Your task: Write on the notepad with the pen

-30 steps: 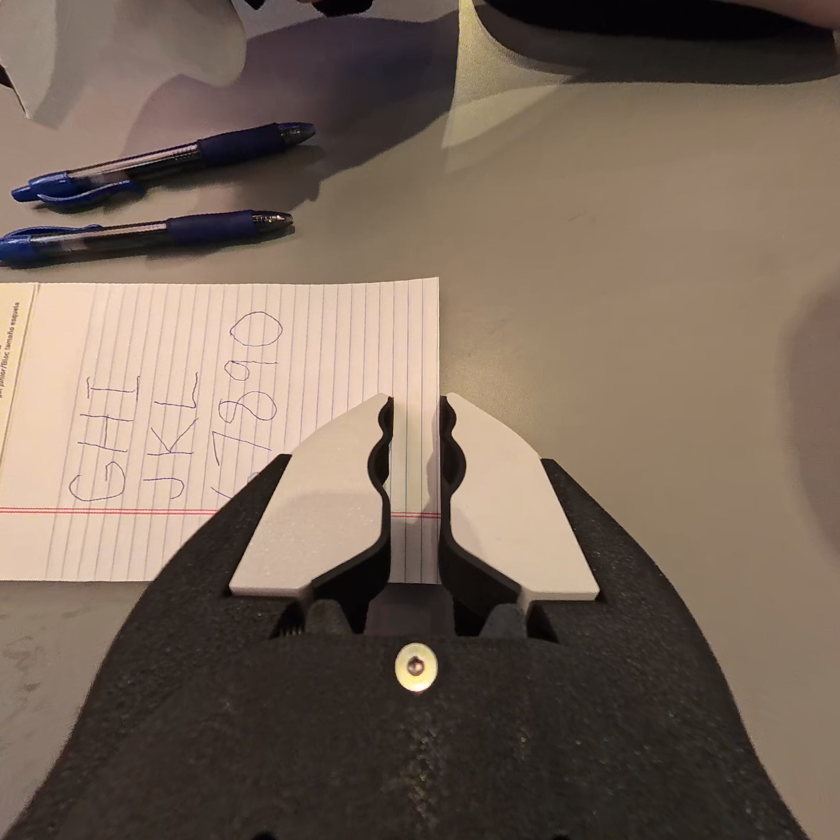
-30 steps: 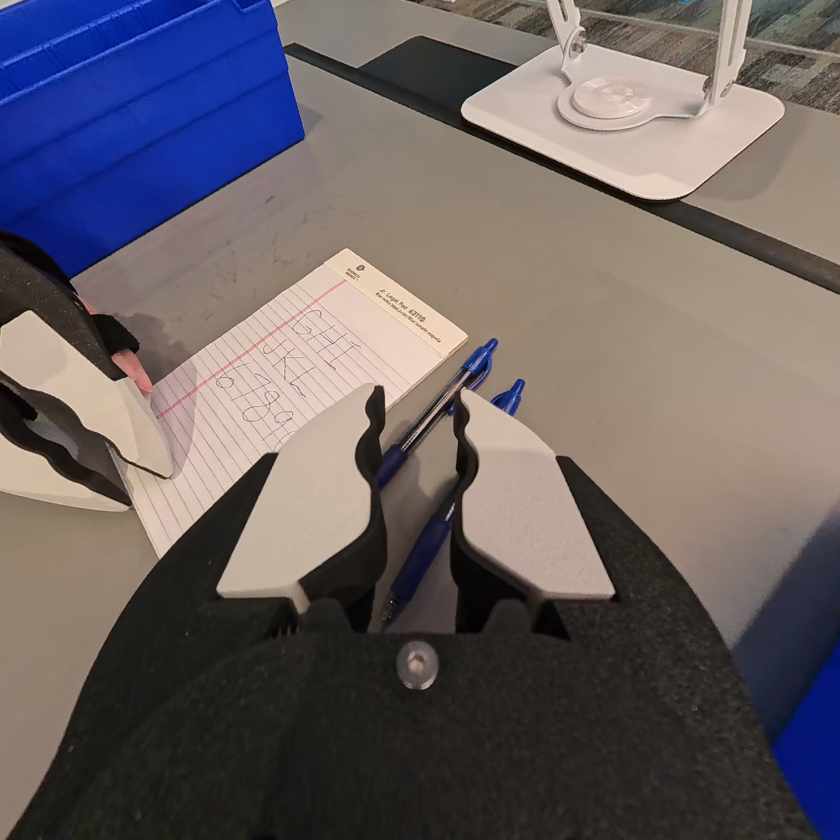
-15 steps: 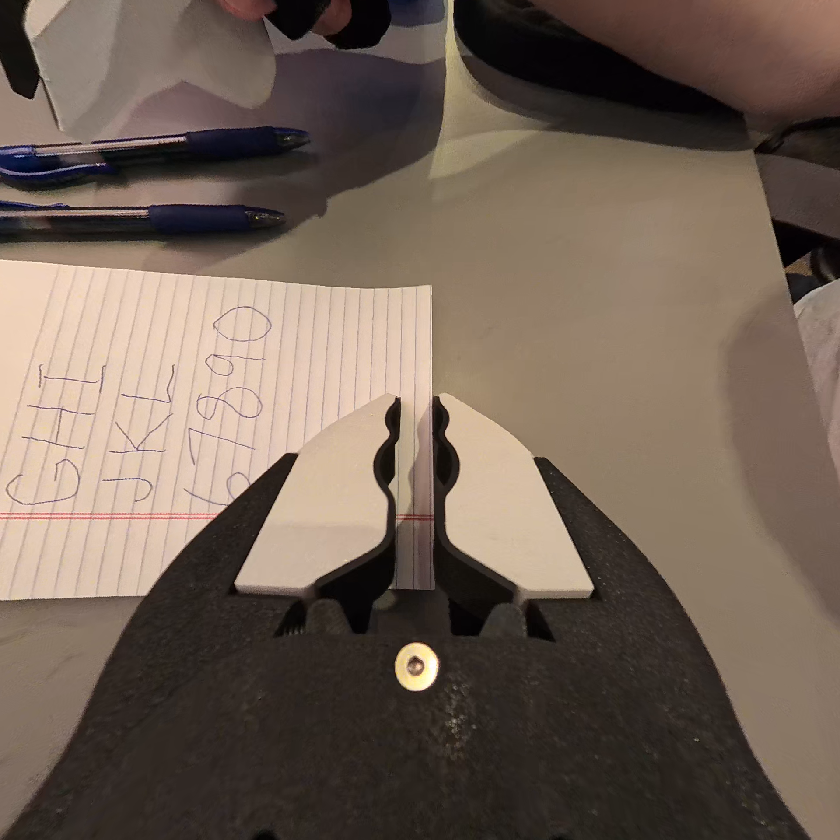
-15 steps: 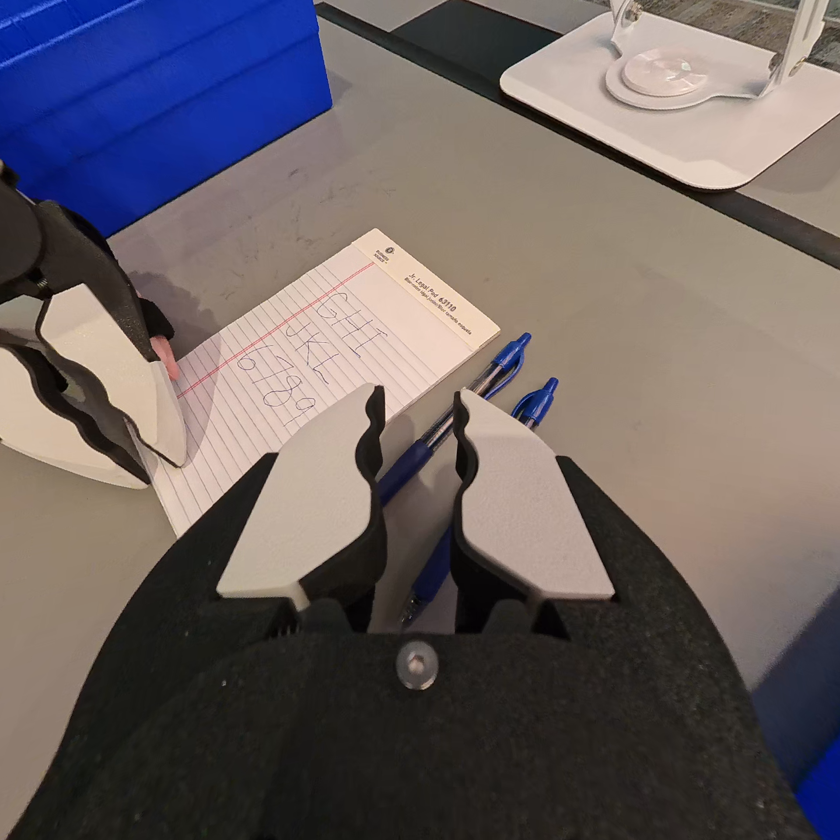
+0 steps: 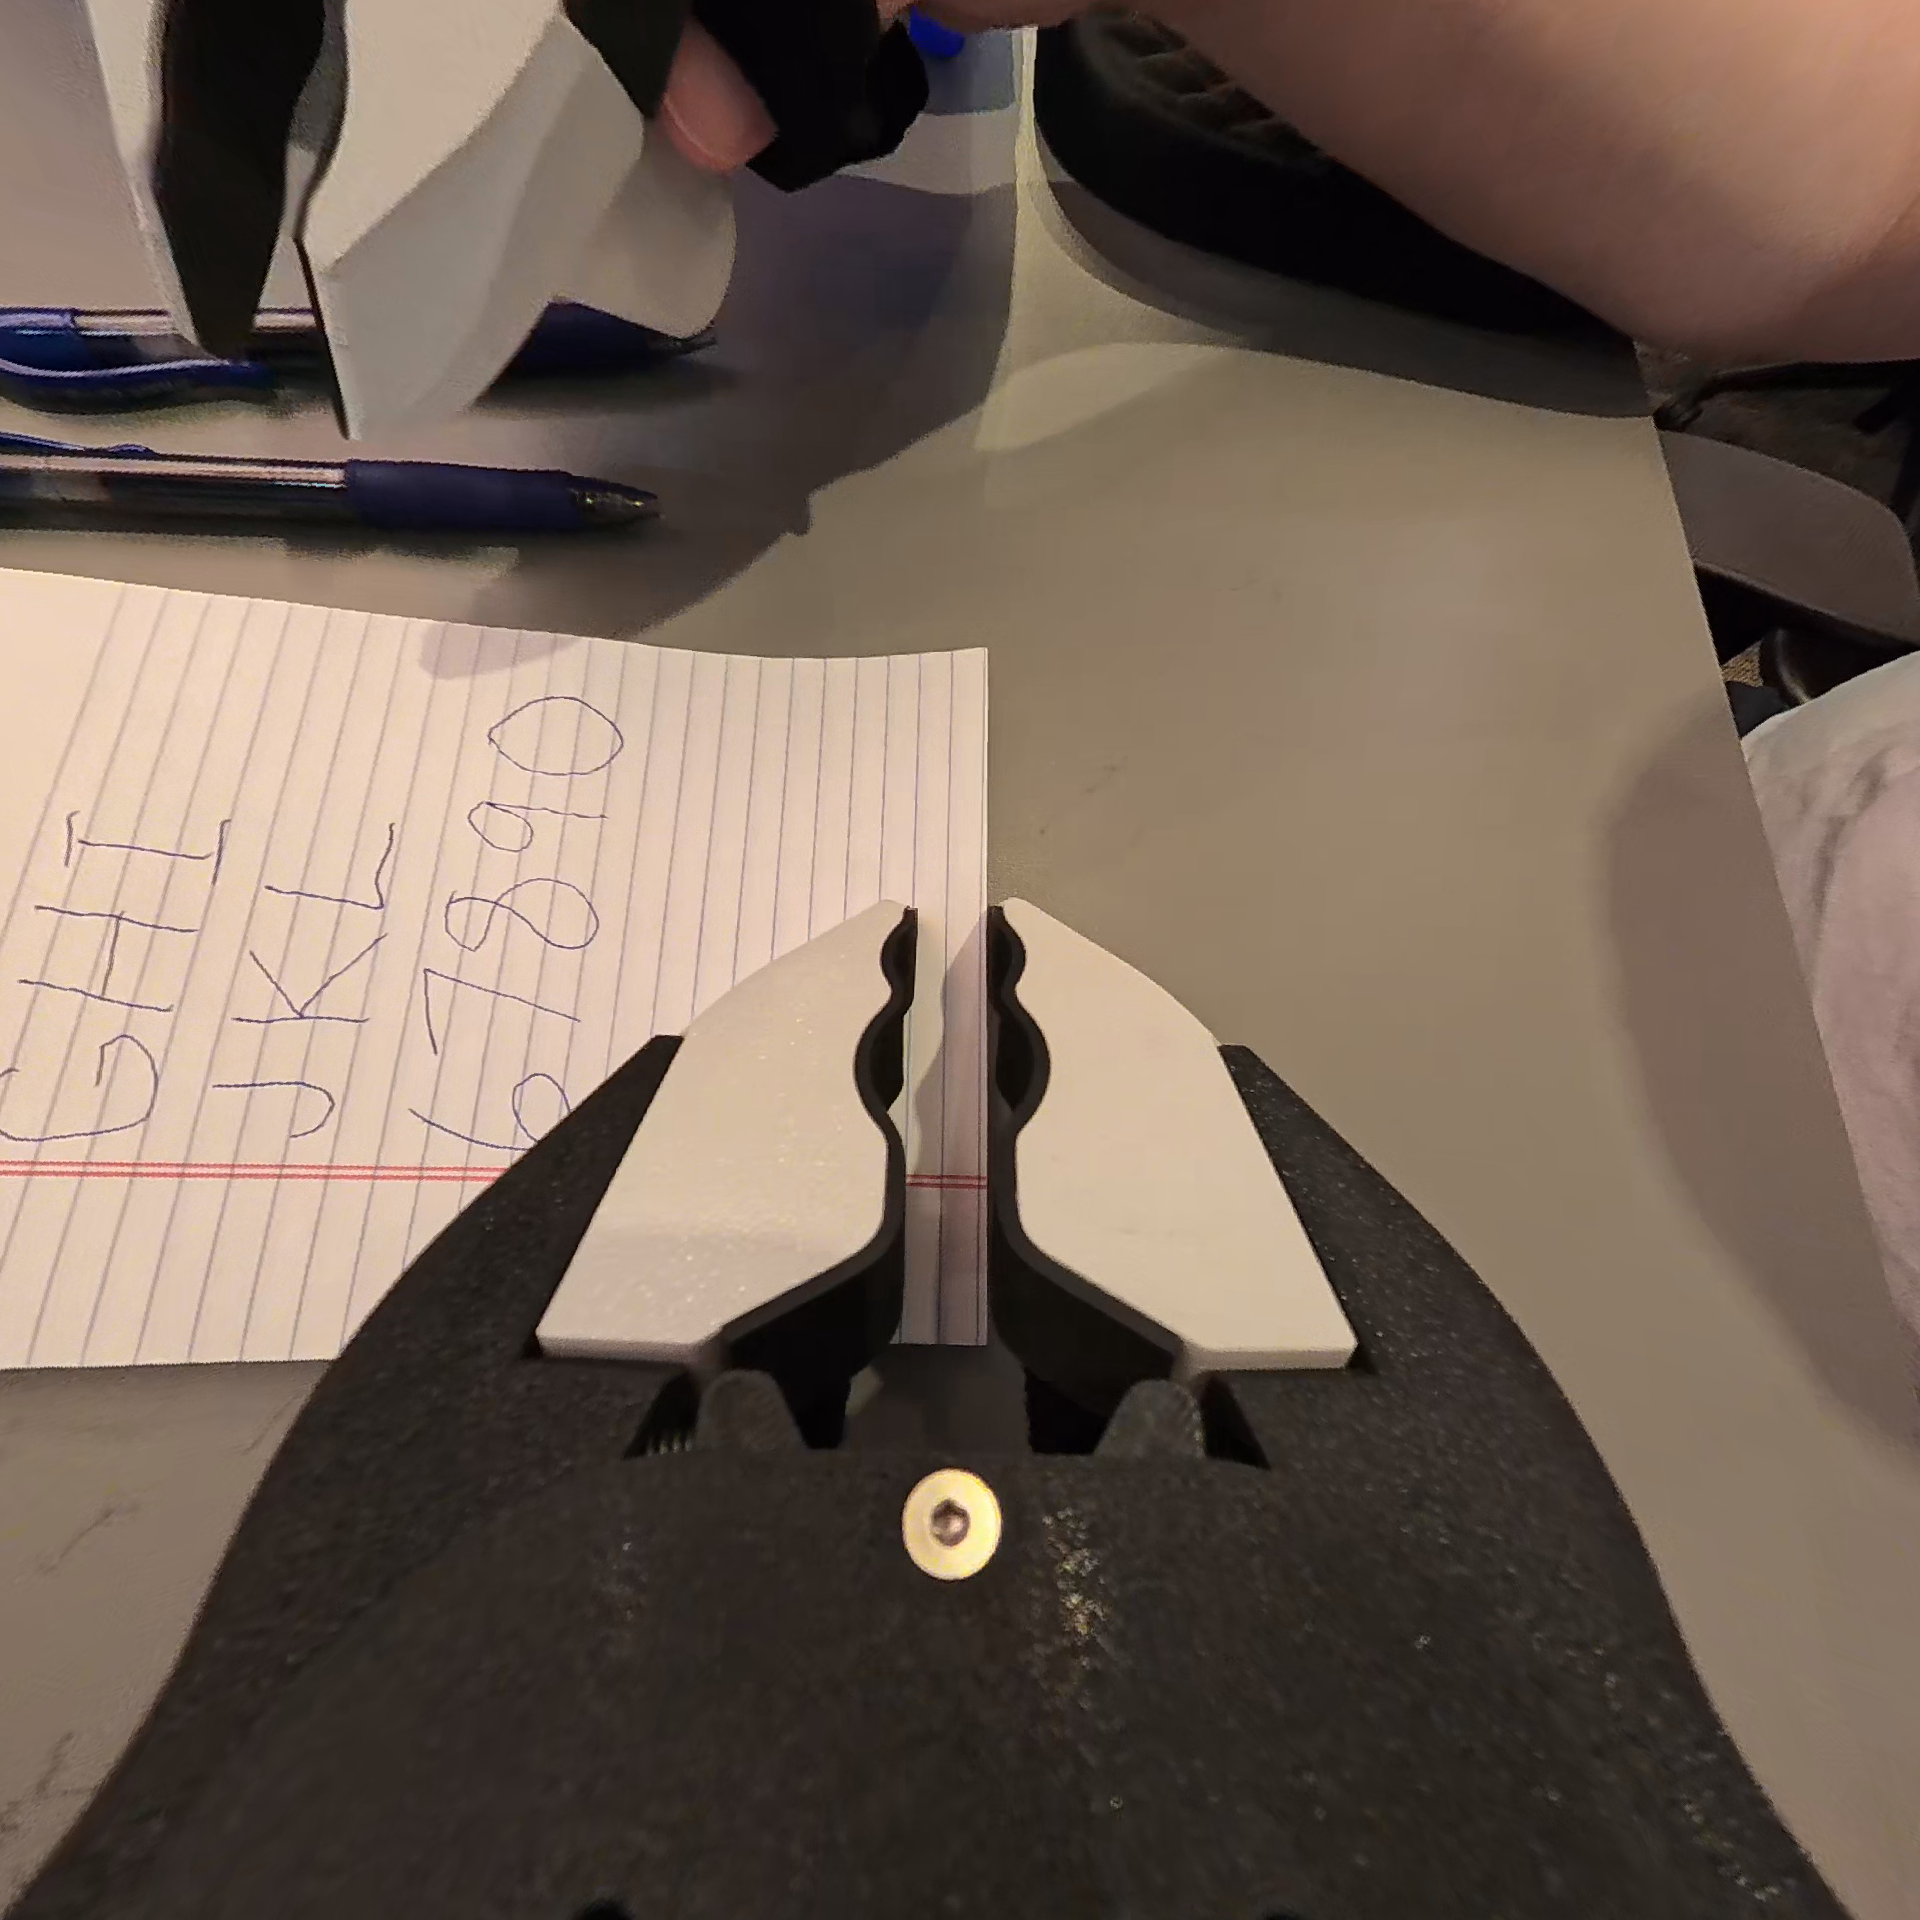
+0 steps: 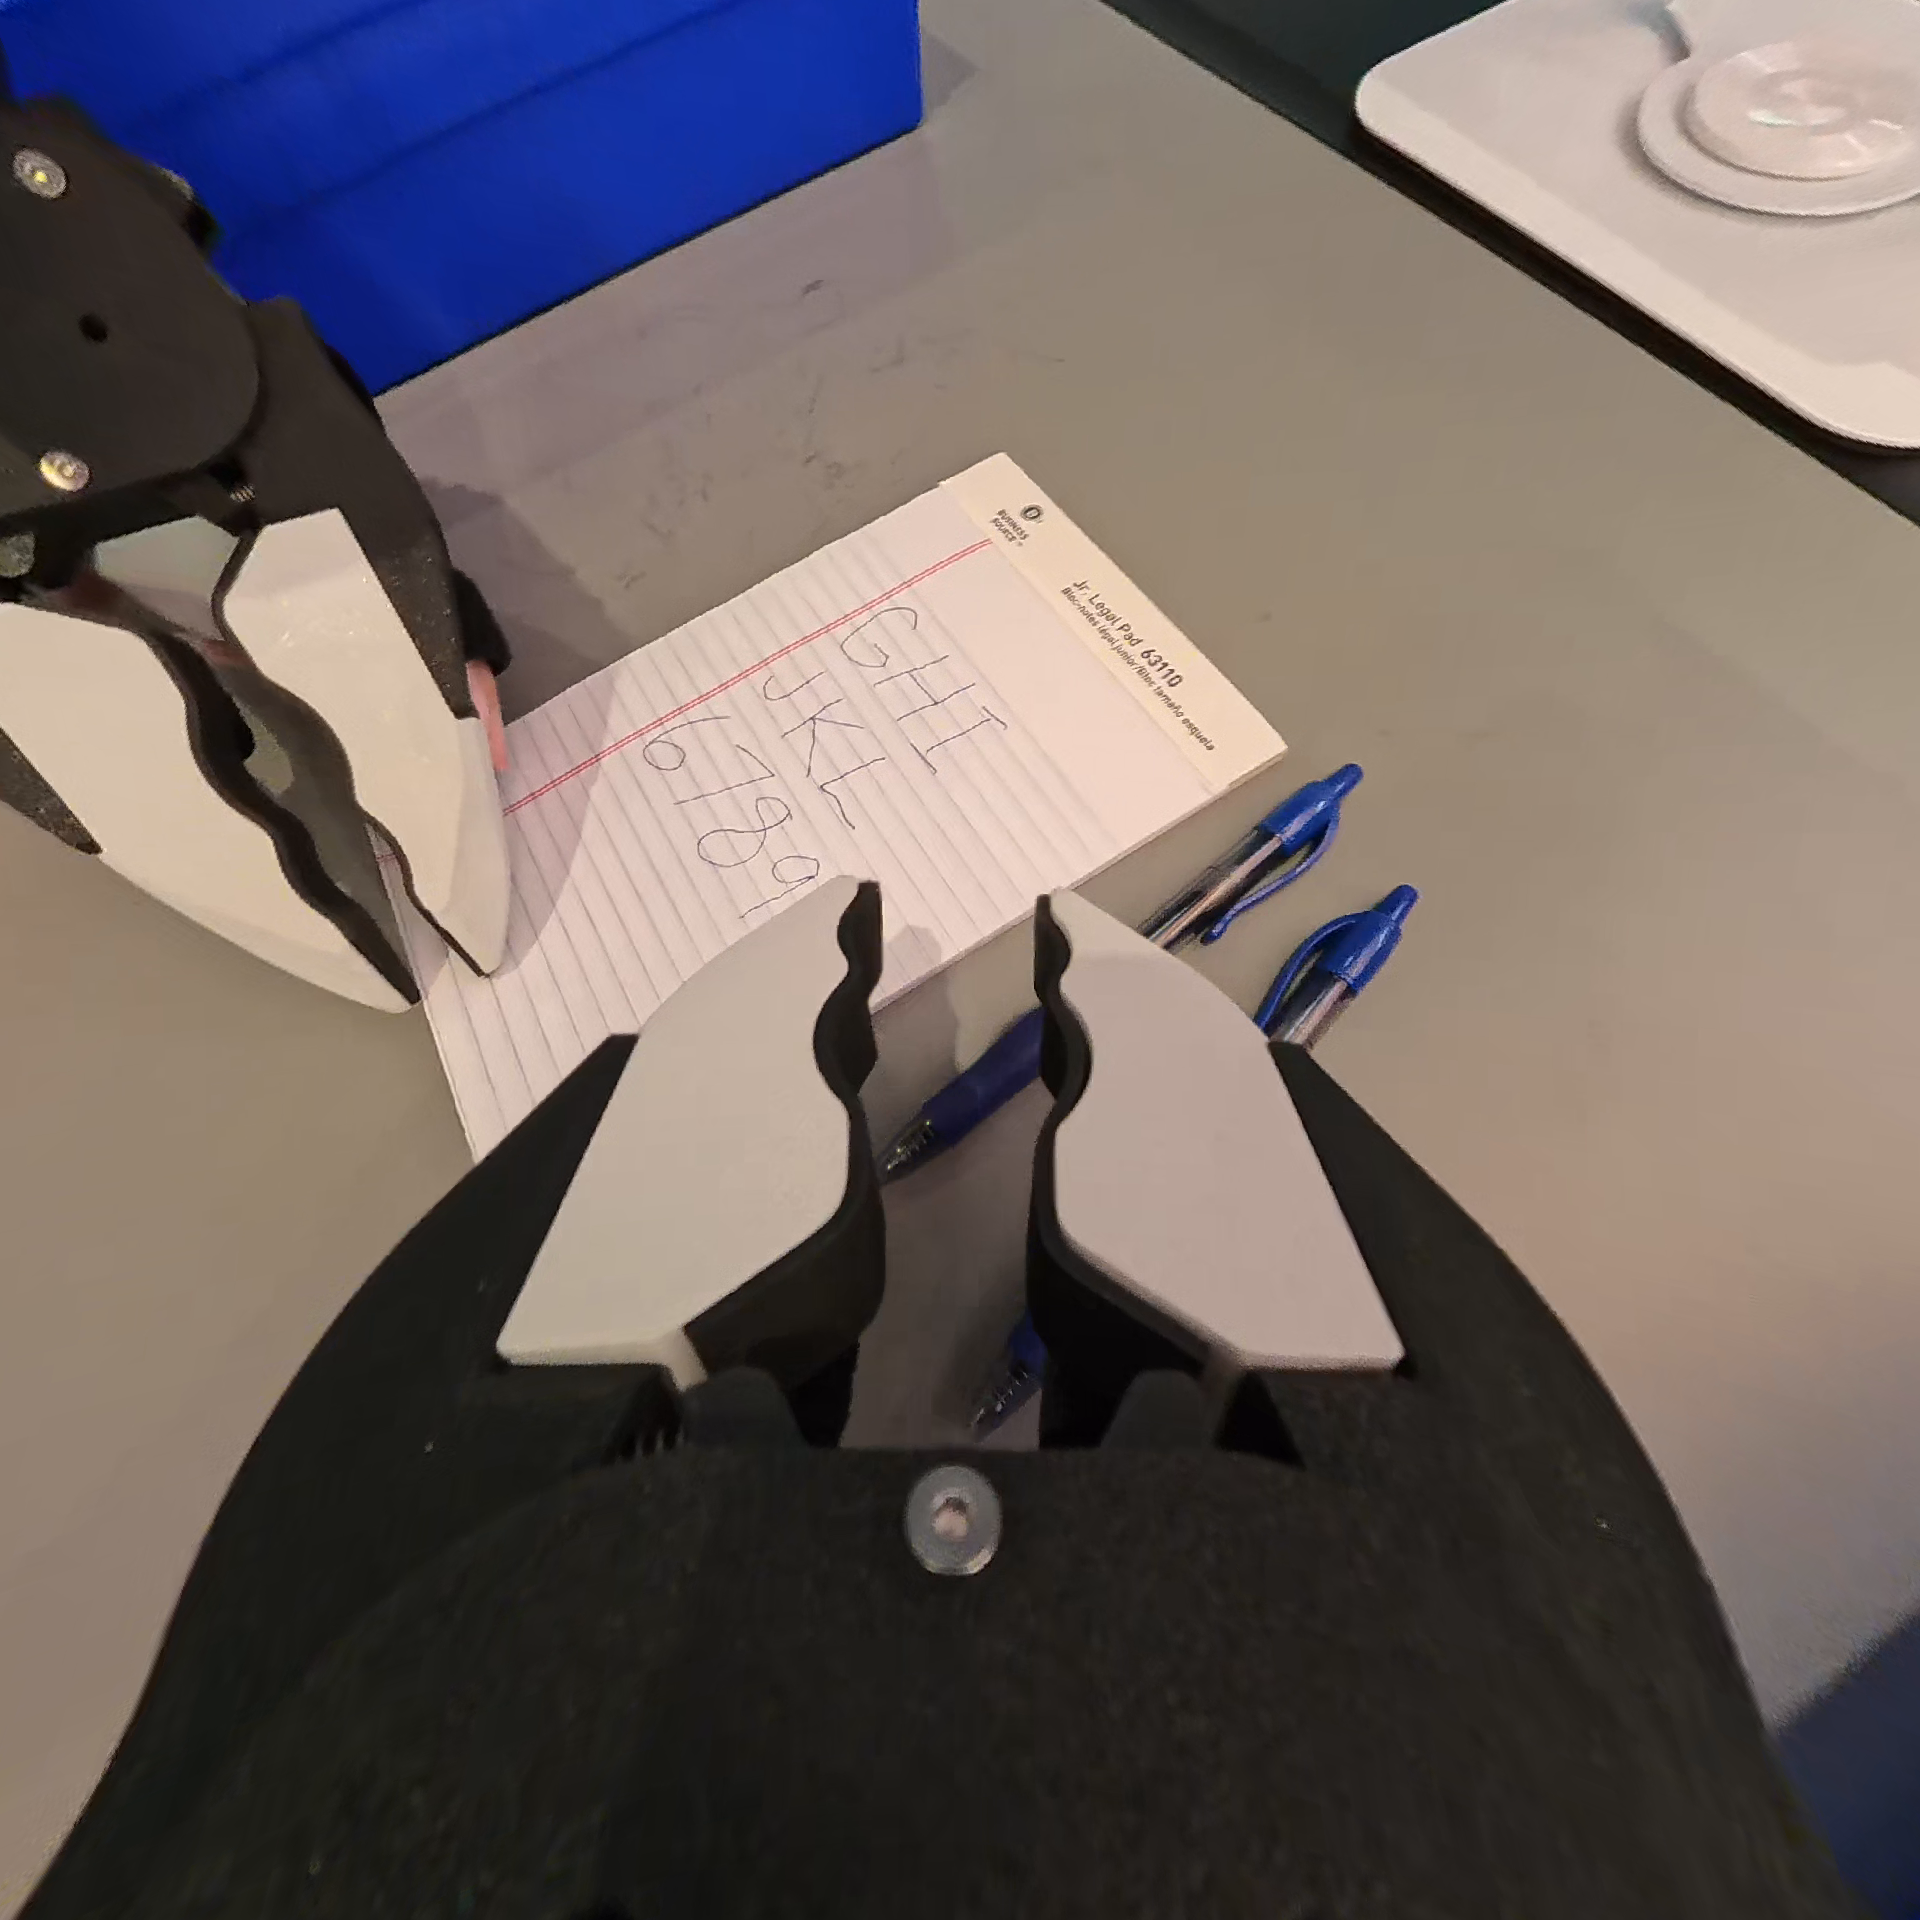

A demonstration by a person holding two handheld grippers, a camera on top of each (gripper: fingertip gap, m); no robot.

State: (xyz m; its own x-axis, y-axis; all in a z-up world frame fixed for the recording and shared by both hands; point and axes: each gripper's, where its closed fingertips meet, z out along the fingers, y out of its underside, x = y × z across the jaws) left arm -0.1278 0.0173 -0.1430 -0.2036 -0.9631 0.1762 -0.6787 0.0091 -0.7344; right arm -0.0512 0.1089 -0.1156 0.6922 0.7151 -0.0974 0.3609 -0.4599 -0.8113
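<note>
1. Left wrist view. Left gripper (image 5: 951, 914) sits low over the corner of the notepad (image 5: 312, 935), fingers a narrow gap apart with nothing between them; the pad's right edge shows through the gap. Lined page carries blue handwriting and a red margin line. Whether the fingertips touch the paper, cannot tell.
2. Same view, far side. Two blue pens lie on the grey table (image 5: 1299, 831) beyond the pad. Near pen (image 5: 457, 494) is in full sight, tip pointing right. Far pen (image 5: 94, 358) is mostly hidden by the right gripper (image 5: 343, 343), which hangs over it. A bare forearm (image 5: 1558, 166) crosses the top right.
3. Right wrist view. Right gripper (image 6: 956, 914) is parted and empty, hovering above both pens. Near pen (image 6: 977, 1086) shows in the gap, beside the notepad (image 6: 1039, 644); far pen (image 6: 1340, 956) runs under the right finger.
4. Same view, left. Left gripper (image 6: 457, 956) points down at the pad's near corner. Blue bin (image 6: 520, 156) behind; white stand base (image 6: 1662, 260) top right.
</note>
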